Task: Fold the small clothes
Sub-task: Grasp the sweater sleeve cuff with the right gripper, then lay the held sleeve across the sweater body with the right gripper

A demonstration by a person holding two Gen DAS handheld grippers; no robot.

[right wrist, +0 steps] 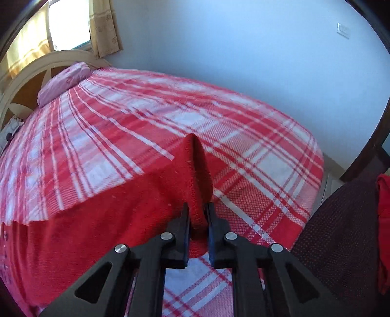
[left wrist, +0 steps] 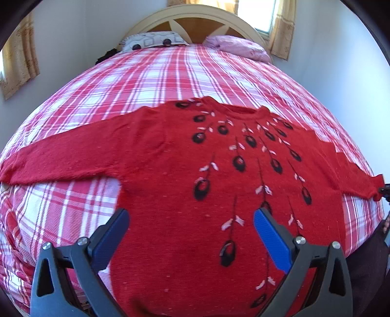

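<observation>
The left tongs (left wrist: 191, 224) sit nearest the left wrist camera, spread wide with blue pads (left wrist: 270, 240) facing inward and nothing between them, over the lower body of the sweater (left wrist: 207, 170). The sweater is red with black drops on stems and pale leaf marks fanning down from the neckline. It lies face up and flat on the bed (left wrist: 146, 78), collar toward the headboard (left wrist: 195, 17), left sleeve stretched straight out to the side. The bed carries a red and white plaid cover, with a patterned pillow (left wrist: 152, 40) and a pink pillow (left wrist: 240, 47) at its head.

In the right wrist view the right tongs (right wrist: 198, 219) are closed on the sleeve (right wrist: 195, 175), pinching its cuff end into a raised ridge that stands up off the cover while the rest of the red knit spreads flat toward the left. A curtain (right wrist: 104, 26) hangs by the window behind the headboard.
</observation>
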